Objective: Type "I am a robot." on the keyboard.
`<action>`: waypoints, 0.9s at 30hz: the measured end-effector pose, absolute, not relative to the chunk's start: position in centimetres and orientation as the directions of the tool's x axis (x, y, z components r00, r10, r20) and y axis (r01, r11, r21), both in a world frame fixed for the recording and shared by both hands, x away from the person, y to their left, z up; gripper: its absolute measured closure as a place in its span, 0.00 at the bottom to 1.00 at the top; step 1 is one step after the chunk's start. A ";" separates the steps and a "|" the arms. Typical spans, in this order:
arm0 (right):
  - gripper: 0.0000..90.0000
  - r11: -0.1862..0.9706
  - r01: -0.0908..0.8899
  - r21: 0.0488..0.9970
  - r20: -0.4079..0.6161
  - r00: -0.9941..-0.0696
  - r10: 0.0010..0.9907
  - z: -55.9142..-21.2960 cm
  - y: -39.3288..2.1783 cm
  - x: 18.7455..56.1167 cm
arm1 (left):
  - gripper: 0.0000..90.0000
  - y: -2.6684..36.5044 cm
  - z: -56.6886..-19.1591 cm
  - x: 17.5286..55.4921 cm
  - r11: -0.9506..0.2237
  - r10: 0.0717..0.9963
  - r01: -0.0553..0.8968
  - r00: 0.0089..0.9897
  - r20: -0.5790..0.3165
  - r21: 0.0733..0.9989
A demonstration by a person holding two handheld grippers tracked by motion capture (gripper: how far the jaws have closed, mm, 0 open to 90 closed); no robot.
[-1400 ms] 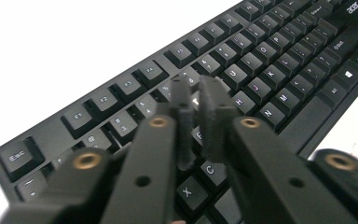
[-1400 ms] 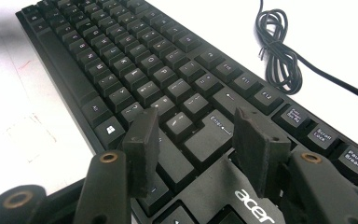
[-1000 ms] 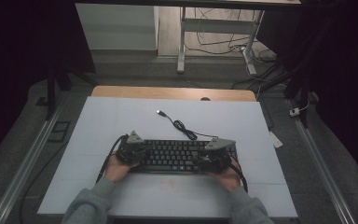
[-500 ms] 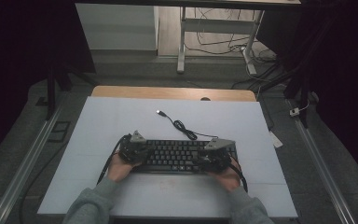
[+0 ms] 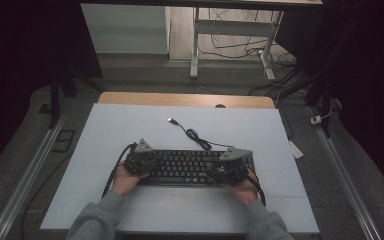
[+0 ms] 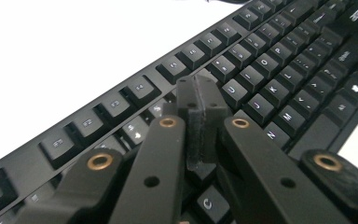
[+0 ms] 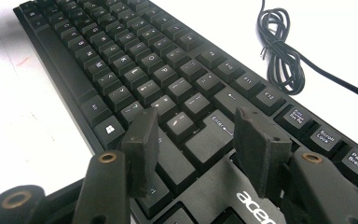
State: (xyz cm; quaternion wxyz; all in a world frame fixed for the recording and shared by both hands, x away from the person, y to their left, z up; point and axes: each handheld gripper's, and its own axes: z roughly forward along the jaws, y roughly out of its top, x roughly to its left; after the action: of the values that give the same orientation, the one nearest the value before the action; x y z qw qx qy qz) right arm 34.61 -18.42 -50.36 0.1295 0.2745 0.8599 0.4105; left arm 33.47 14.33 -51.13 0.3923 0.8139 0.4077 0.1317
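A black keyboard (image 5: 190, 166) lies across the near middle of the white table top (image 5: 130, 130). My left gripper (image 5: 141, 161) rests over the keyboard's left end, held by a hand. In the left gripper view its jaws are pressed together, shut with nothing between them, tips (image 6: 198, 95) low over the keys (image 6: 256, 84). My right gripper (image 5: 234, 169) sits over the keyboard's right end. In the right gripper view its two jaws stand apart, open (image 7: 198, 135), above the Enter key (image 7: 209, 135) and the keyboard's lower right corner.
The keyboard's black cable (image 5: 195, 135) coils behind it and ends in a USB plug (image 5: 171, 120) on the table. The coil (image 7: 279, 51) also lies close beside the keyboard in the right gripper view. A wooden edge (image 5: 185, 99) borders the table's far side.
The left gripper has shifted slightly rightward and inward over the keyboard's left end. The right gripper and the keyboard stay put.
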 end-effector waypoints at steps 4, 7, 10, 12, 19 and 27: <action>0.56 0.509 0.367 0.779 0.006 -0.815 0.579 -50.4 -18.5 34.6 | 0.89 15.2 -50.7 33.0 -0.335 0.761 0.571 0.633 -0.143 0.749; 0.56 0.511 0.368 0.777 0.003 -0.814 0.581 -50.4 -18.5 34.7 | 0.70 15.6 -50.4 32.5 -0.328 0.769 0.573 0.623 -0.139 0.751; 0.56 0.511 0.368 0.777 0.003 -0.813 0.582 -50.4 -18.5 34.7 | 0.54 15.9 -50.2 32.0 -0.323 0.777 0.585 0.612 -0.143 0.744; 0.56 0.511 0.368 0.777 0.002 -0.813 0.582 -50.4 -18.5 34.7 | 0.49 16.2 -50.2 31.6 -0.319 0.781 0.589 0.607 -0.146 0.743; 0.56 0.510 0.368 0.777 0.000 -0.811 0.585 -50.4 -18.6 34.7 | 0.43 17.0 -50.1 31.0 -0.294 0.787 0.599 0.594 -0.167 0.745; 0.56 0.502 0.366 0.783 0.002 -0.809 0.587 -50.3 -18.8 34.7 | 0.42 18.3 -50.5 29.5 -0.278 0.803 0.602 0.574 -0.163 0.749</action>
State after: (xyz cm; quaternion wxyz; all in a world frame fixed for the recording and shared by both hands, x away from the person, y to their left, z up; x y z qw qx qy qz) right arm 34.72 -18.76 -50.27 0.1334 0.2784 0.8563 0.4141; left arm 29.53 18.31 -50.48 0.4042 0.7896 0.4446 0.1241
